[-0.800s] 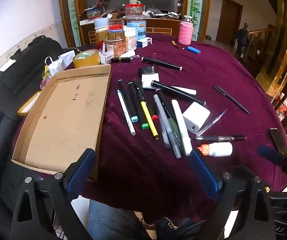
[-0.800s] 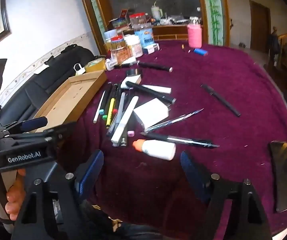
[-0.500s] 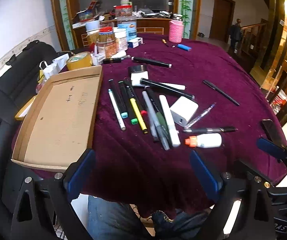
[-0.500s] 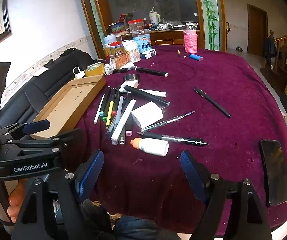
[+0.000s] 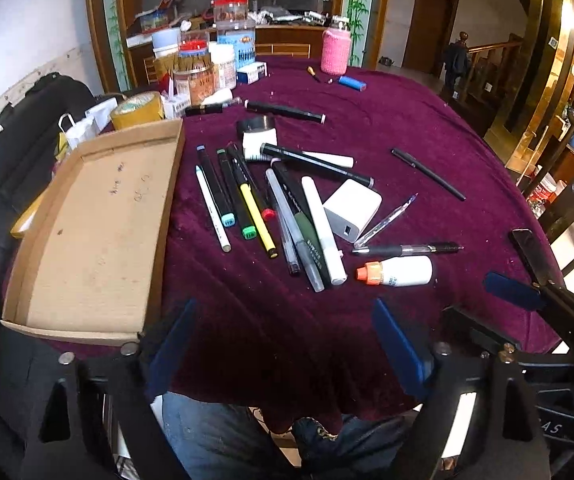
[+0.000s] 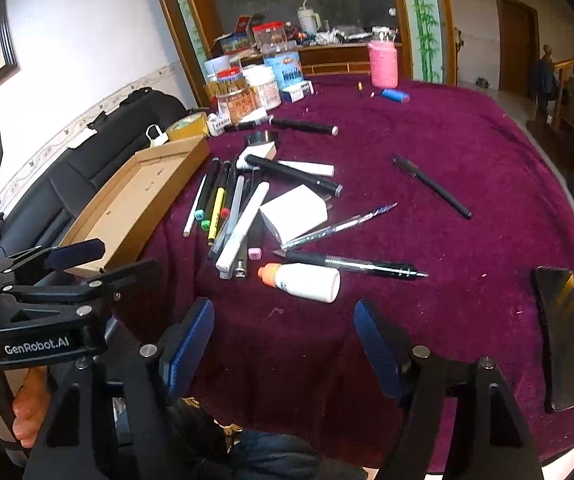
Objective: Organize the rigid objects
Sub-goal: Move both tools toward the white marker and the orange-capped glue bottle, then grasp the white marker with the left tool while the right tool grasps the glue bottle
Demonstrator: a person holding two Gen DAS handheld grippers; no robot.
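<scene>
Several pens and markers [image 5: 255, 204] lie in a loose pile on the maroon tablecloth [image 5: 271, 304], with a white power bank [image 5: 351, 209], a white glue bottle with an orange cap [image 5: 397, 272] and a black pen [image 5: 427, 174]. An empty cardboard tray [image 5: 95, 232] sits to their left. My left gripper [image 5: 285, 344] is open and empty at the table's near edge. My right gripper [image 6: 285, 342] is open and empty, just short of the glue bottle [image 6: 301, 280]. The pile [image 6: 231, 216] and the tray [image 6: 135, 200] also show in the right wrist view.
Jars, tins and a roll of tape [image 5: 137, 110] crowd the far left of the table. A pink bottle [image 5: 334, 51] and a blue lighter [image 5: 351, 83] stand at the back. A black phone [image 6: 563, 328] lies near the right edge. A black sofa [image 5: 3, 152] is left.
Both grippers have drawn back and risen slightly from the table, so the objects look farther off. Nothing on the table has moved. Both grippers stay open.
</scene>
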